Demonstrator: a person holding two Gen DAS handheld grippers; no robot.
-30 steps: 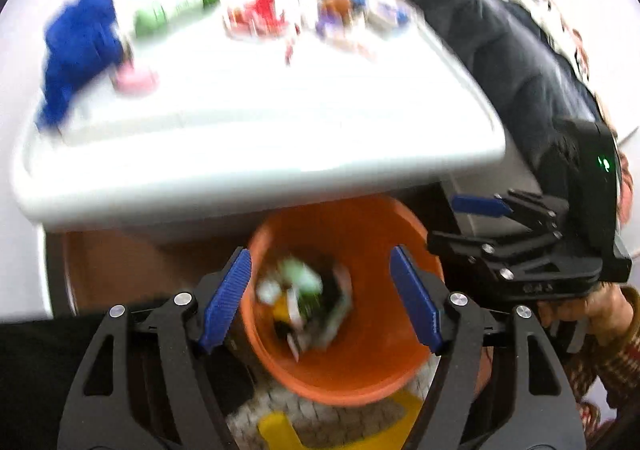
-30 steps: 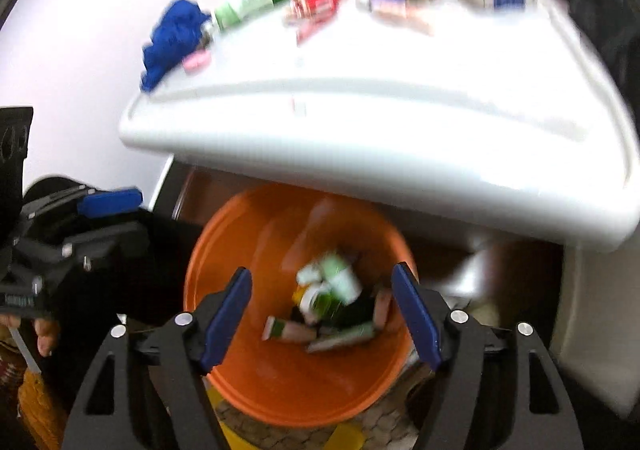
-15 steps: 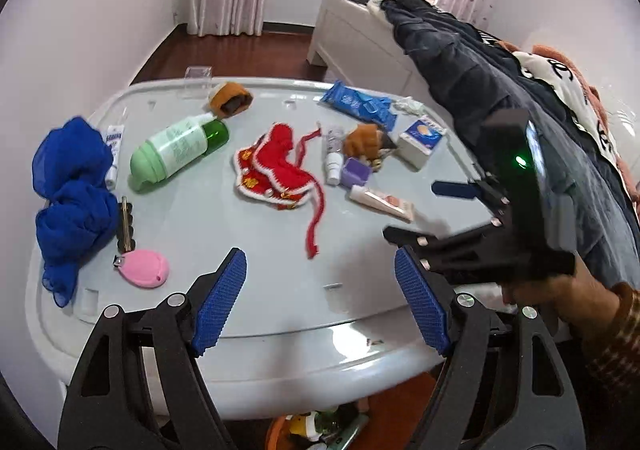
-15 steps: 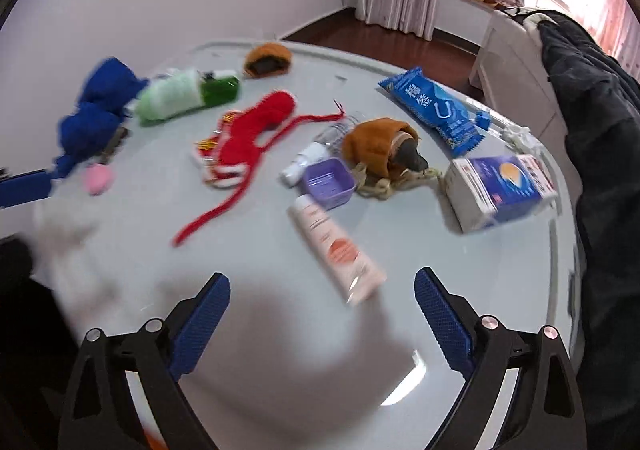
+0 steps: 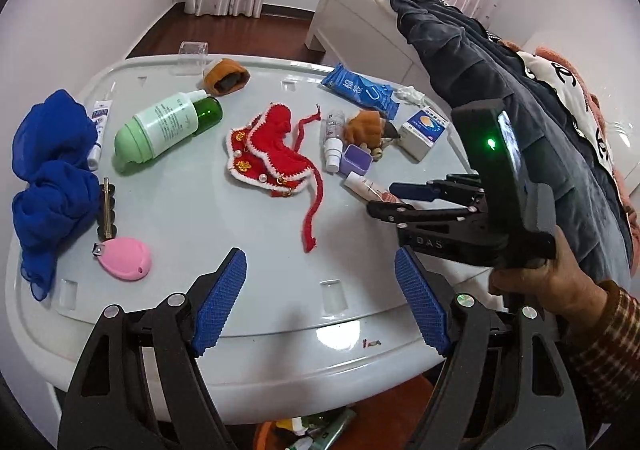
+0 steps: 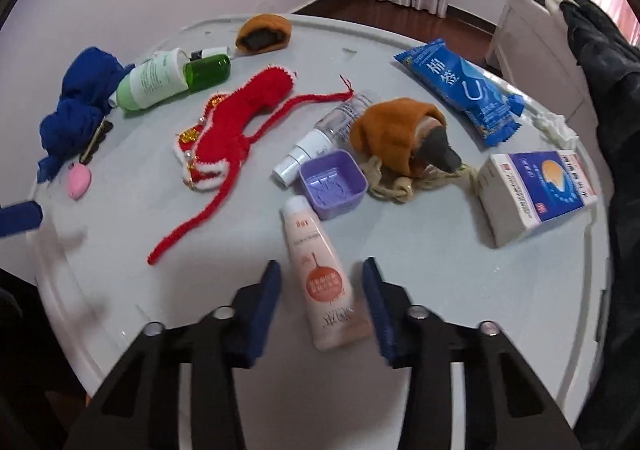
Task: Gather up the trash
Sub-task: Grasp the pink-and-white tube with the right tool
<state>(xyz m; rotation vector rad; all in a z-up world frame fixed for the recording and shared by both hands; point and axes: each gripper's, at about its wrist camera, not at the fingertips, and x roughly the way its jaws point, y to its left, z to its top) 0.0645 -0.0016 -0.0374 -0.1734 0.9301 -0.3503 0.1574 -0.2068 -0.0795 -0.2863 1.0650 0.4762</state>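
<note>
Both grippers up from orange bin (image 5: 264, 436) (trash inside); right jaws narrowing round tube (image 6: 320, 274), left wide.

tube (image 6: 323, 278) on table (image 6: 460, 290), tray (image 6: 333, 183) behind

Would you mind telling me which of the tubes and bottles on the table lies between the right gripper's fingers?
The pink-and-white tube with the orange-red label: it lies lengthwise between the right gripper's closing fingers. The green bottle and small clear bottle lie farther off.
</note>
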